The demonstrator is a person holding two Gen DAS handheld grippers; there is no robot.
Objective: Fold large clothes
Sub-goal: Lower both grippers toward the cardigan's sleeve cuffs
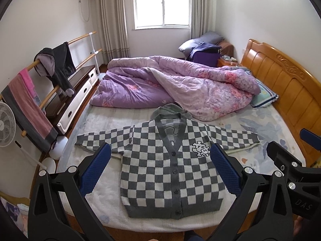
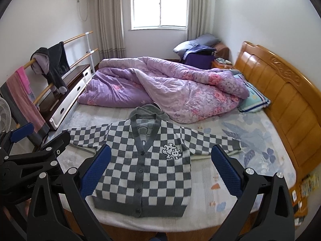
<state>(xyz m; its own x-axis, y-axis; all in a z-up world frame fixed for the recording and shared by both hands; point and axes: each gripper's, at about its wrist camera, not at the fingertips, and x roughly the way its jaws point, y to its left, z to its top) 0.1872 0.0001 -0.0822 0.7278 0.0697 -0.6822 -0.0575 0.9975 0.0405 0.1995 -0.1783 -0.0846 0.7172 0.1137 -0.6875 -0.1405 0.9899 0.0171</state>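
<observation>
Checkered cardigan (image 1: 170, 172) lies flat on bed (image 1: 270, 140), collar away, sleeves spread sideways; left tongs (image 1: 159, 168) and right tongs (image 2: 160, 169) hover wide open, empty, equally near.

Both wrist views look from the foot-side edge of the bed (image 1: 260, 120), raised above it and tilted down, facing the far window (image 1: 162, 4). The left view stands left of the right one; each catches the other gripper at its inner margin: right gripper (image 1: 289, 142), left gripper (image 2: 42, 132). Shared: checkered cardigan (image 1: 166, 172) lying near, purple quilt (image 2: 160, 88), headboard (image 2: 280, 92).
</observation>
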